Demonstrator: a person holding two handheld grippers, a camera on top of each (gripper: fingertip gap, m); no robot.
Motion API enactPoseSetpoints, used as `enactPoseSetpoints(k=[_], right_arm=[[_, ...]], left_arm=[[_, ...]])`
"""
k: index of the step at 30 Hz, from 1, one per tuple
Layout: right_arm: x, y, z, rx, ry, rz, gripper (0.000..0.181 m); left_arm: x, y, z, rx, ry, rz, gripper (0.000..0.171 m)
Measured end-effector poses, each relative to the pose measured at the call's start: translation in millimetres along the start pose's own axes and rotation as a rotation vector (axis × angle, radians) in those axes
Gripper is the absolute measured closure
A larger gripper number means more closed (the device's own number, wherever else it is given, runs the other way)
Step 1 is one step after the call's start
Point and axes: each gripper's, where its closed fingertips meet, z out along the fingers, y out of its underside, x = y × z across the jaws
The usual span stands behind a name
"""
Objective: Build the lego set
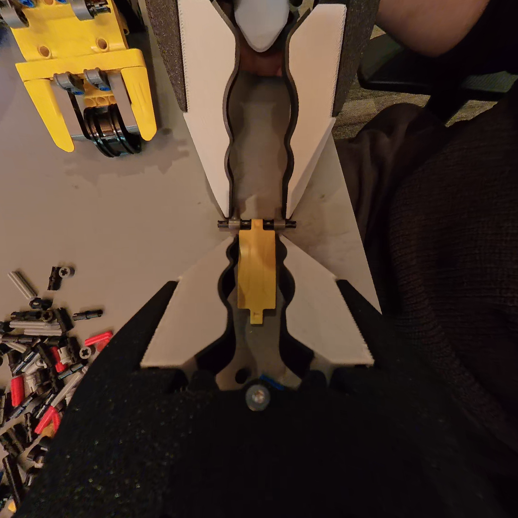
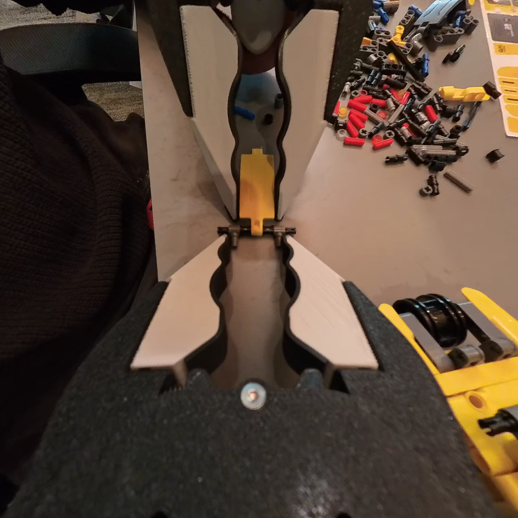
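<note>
My two grippers face each other tip to tip over a grey table [image 1: 112, 210]. My left gripper [image 1: 256, 235] is shut on a flat yellow panel [image 1: 256, 274] that lies lengthwise between its fingers. The panel's far tab sits on a thin black axle with two grey connectors [image 1: 234, 224]. My right gripper [image 2: 256, 238] meets it from the other side, with its fingertips closed against those grey connectors [image 2: 280, 232]. The right wrist view shows the yellow panel [image 2: 256, 185] between the fingers of the left gripper [image 2: 256, 215]. The right gripper [image 1: 258, 215] shows at the top of the left wrist view.
A yellow model vehicle with a black wheel [image 1: 84, 70] stands close by, also in the right wrist view [image 2: 476, 364]. A pile of small black, grey and red parts [image 1: 33, 350] [image 2: 392, 106] lies on the table, with a printed sheet [image 2: 501, 70] beyond. A person's dark clothing [image 1: 448, 280] lies past the table edge. My two grippers' fingertips are within a few centimetres of each other.
</note>
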Motion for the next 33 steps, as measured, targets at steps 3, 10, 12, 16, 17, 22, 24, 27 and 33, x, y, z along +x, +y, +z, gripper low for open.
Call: enactPoseSetpoints(k=[3,10,12,16,17,22,24,27,33], right_arm=[[0.0,-0.3,0.2,0.000,0.005,-0.004,0.146],[-0.1,-1.2,0.5,0.002,0.008,-0.011,0.147],[-0.1,-1.3,0.5,0.002,0.009,-0.011,0.147],[-0.4,-1.4,0.6,0.001,0.010,-0.016,0.148],[-0.4,-1.4,0.7,0.001,0.010,-0.019,0.148],[-0.6,-1.3,0.7,0.001,0.006,-0.023,0.148],[-0.5,-1.3,0.8,0.002,0.001,-0.016,0.147],[-0.2,-1.2,1.0,0.002,-0.004,-0.007,0.146],[3.5,-2.2,-0.1,0.011,0.048,-0.032,0.137]], left_arm=[[0.0,-0.3,0.2,0.000,-0.002,-0.003,0.146],[0.1,-0.6,0.4,0.006,0.007,-0.012,0.147],[0.1,-0.7,0.4,0.006,0.009,-0.014,0.147],[0.2,-0.7,0.5,0.003,0.013,-0.021,0.147],[0.2,-0.8,0.5,0.002,0.012,-0.021,0.147],[0.4,-0.8,0.8,-0.003,0.008,-0.016,0.147],[0.5,-0.7,0.7,-0.002,0.006,-0.008,0.147],[0.2,-0.2,0.5,-0.008,-0.001,0.009,0.147],[0.0,0.0,0.2,0.005,0.016,-0.003,0.147]])
